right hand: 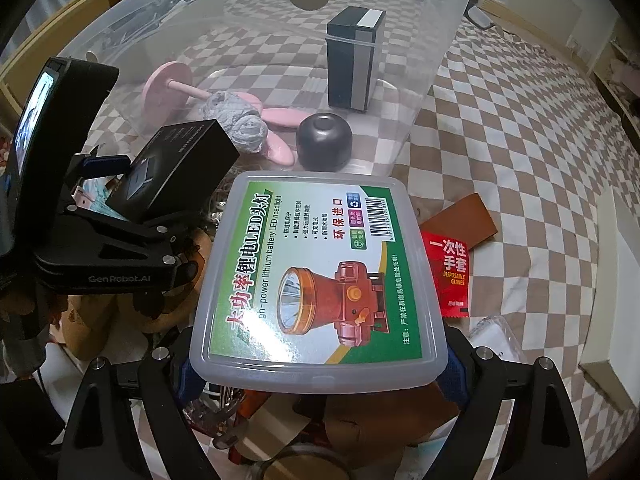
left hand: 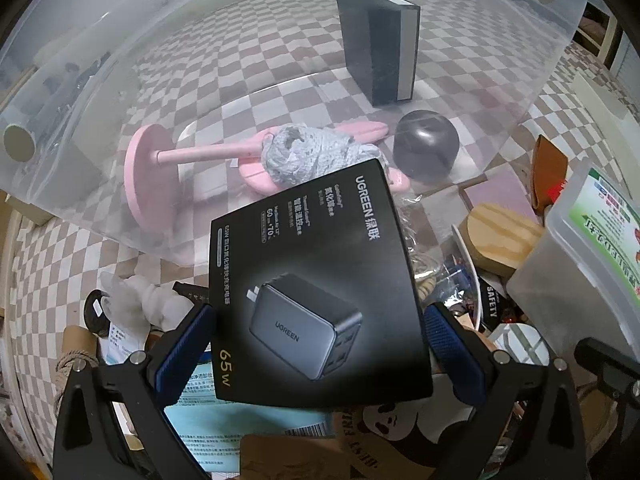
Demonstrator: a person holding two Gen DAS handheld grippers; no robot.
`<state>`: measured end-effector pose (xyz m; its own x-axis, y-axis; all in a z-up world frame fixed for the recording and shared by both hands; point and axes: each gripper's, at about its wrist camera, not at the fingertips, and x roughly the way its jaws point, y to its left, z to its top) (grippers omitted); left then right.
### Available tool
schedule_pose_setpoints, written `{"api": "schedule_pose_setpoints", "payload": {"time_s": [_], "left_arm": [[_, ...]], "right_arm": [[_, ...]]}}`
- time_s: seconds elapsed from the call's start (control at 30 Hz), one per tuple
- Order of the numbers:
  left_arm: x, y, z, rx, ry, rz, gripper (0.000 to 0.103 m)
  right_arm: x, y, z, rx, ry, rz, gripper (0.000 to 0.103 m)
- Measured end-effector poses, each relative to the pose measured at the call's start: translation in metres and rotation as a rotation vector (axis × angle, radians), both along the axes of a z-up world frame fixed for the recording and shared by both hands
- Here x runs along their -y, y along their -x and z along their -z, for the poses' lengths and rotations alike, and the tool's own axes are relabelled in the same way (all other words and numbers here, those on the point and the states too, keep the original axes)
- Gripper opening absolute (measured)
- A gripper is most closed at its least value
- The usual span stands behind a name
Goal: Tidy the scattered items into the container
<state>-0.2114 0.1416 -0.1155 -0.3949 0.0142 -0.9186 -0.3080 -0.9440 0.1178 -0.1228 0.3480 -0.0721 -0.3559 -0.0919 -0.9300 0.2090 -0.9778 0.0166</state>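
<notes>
The clear plastic container (left hand: 100,92) is sitting ahead of me on the checkered cloth (right hand: 520,140), and inside it I am seeing a tall dark box (left hand: 376,40) standing upright near the far wall, a pink stand (left hand: 160,168) lying on its side with a grey knitted bundle (left hand: 296,152) over it, and a dark dome-shaped object (left hand: 426,144) near the front wall. My right gripper (right hand: 320,364) is clamping a frosted headlamp case (right hand: 320,276) across its near end, fingers pressing on both sides, with the case hanging over the clutter just short of the container's front wall. My left gripper (left hand: 318,344) is squeezing a black charger box (left hand: 316,288) between its blue pads (left hand: 184,348), tilted up, its far edge reaching over the container's rim. I am judging both items as ready to go in, but risks are stacking up: I am holding each only at its near end, so the long case could pivot and slip out; the two grippers are working close together and could collide; and lowering carelessly could knock the upright dark box over or catch the container wall. A red glove packet (right hand: 450,268) and other small clutter are waiting on the cloth.
</notes>
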Motion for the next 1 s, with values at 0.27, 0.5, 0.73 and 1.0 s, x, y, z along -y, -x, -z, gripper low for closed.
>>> {"api": "schedule_pose_setpoints", "payload": {"time_s": [0.27,0.5,0.73,1.0], "left_arm": [[0.036,0.004,-0.008,0.097,-0.261,-0.084,0.103],[0.070,0.006,-0.007,0.167,-0.463,-0.168,0.103],[0.066,0.002,-0.014,0.159,-0.501,-0.169,0.094],[0.056,0.000,-0.026,0.091,-0.497,-0.220,0.094]], "right_arm": [[0.016,-0.003,-0.014,-0.018,0.054,-0.018,0.090],[0.045,0.001,-0.019,-0.029,0.051,-0.064,0.090],[0.069,0.008,-0.022,-0.018,0.088,-0.072,0.090],[0.085,0.021,-0.024,0.005,0.225,-0.020,0.090]]}}
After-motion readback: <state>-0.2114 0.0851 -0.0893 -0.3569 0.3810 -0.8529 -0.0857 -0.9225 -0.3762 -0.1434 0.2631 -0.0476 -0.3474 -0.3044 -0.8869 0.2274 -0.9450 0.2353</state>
